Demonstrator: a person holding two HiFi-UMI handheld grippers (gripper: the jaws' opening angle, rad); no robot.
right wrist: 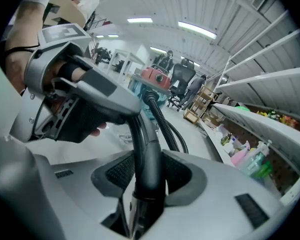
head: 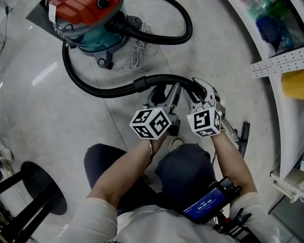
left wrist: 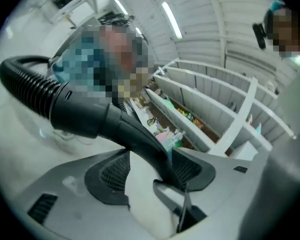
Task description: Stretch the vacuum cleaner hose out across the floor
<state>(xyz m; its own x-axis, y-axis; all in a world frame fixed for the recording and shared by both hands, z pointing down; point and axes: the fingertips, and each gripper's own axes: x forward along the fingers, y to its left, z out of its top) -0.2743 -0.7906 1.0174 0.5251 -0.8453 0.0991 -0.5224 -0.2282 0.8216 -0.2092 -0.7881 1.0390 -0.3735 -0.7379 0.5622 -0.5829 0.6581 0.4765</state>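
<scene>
1. Left tongs (left wrist: 149,170): jaws apart. The hose's rigid black handle (left wrist: 115,126) passes between them, close to the right pad with a clear gap at the left pad, so no grip.
2. Right tongs (right wrist: 147,171): closed on the same handle, both pads pressing.
3. Ribbed hose (head: 86,82): curls in loops over the floor (head: 35,115) from the vacuum cleaner (head: 86,14), and its handle end is up at both tongs.
4. Shelves (head: 281,65) at right.
</scene>
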